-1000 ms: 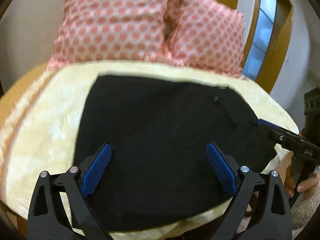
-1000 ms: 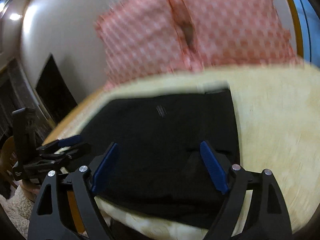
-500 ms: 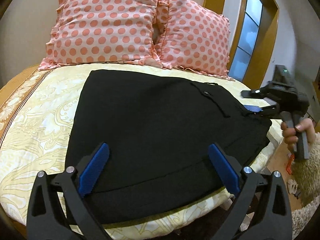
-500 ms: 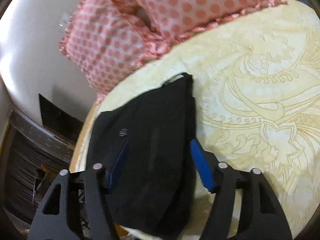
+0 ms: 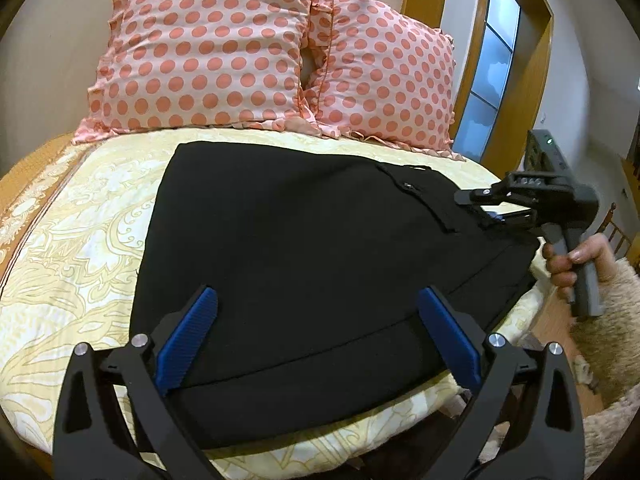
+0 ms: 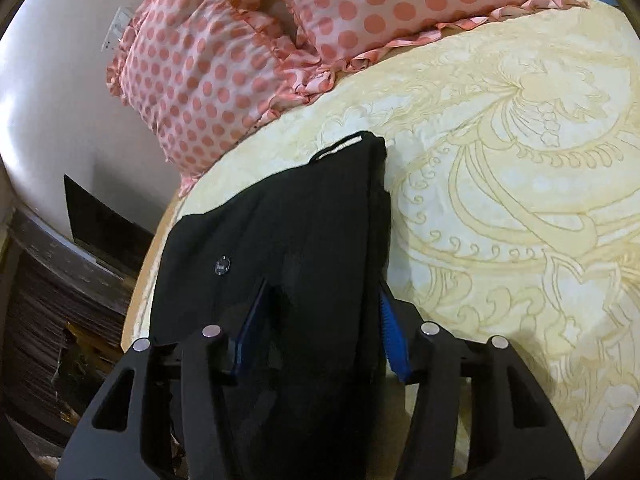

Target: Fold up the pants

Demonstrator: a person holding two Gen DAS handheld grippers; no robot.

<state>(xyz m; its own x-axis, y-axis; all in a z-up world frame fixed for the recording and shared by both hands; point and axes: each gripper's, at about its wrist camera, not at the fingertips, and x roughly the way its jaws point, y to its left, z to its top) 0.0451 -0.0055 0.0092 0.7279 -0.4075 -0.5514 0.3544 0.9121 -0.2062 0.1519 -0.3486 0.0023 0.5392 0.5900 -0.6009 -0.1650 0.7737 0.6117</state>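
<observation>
The black pants (image 5: 304, 264) lay flat on the bed (image 5: 72, 264), below two dotted pillows (image 5: 208, 52). The left claw (image 5: 316, 332) hung released over the near hem, touching nothing. The right claw (image 6: 320, 320) was clenched on the waistband edge, cloth bunched between its fingers. The fabric looked soft, light and limp; it would sag unless taken by the waistband and hem corners, where the seams gave thicker cloth.
</observation>
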